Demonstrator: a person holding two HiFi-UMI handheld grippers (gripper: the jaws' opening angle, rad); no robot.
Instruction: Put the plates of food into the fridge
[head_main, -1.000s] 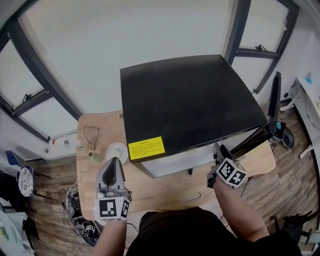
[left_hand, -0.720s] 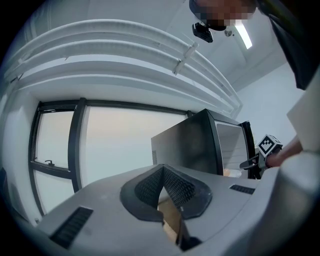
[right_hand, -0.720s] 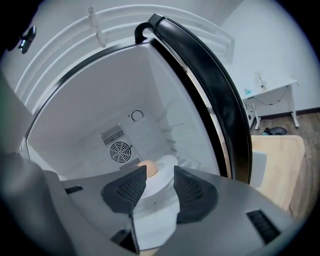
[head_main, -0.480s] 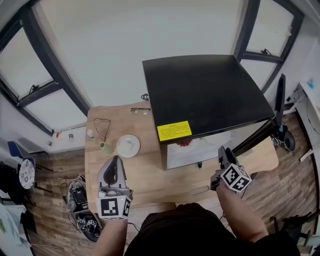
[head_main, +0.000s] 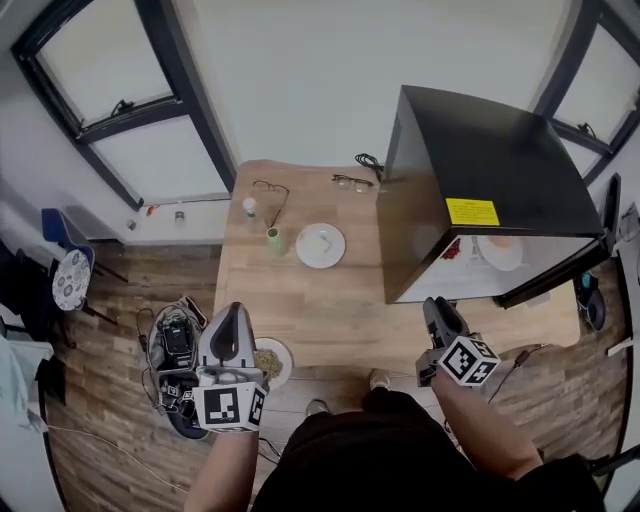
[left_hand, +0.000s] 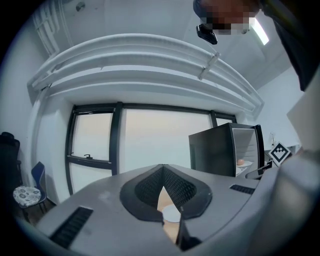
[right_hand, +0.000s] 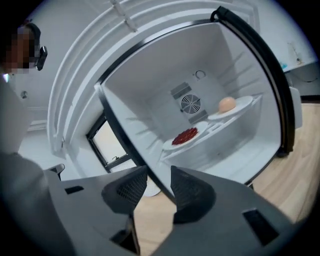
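A black mini fridge (head_main: 480, 190) stands on the right of the wooden table (head_main: 340, 310) with its door open. On its shelves sit a plate of red food (right_hand: 185, 136) and a plate with a round orange item (right_hand: 227, 106). A white plate of food (head_main: 320, 245) lies mid-table. Another plate with yellowish food (head_main: 270, 360) lies at the near edge, just right of my left gripper (head_main: 232, 315). That gripper is shut and holds nothing. My right gripper (head_main: 432, 305) hangs in front of the fridge opening, its jaws apart but closing, with nothing between them.
Two pairs of glasses (head_main: 350, 182) (head_main: 270, 190), a green cup (head_main: 274, 240) and a small bottle (head_main: 250, 208) lie at the table's far left. Cables and gear (head_main: 175, 345) clutter the floor by the table's left edge. A chair (head_main: 68, 280) stands further left.
The head view has swung left, so the fridge sits further right and its open front shows. Both table plates have come into view. Both grippers keep roughly their places in the view.
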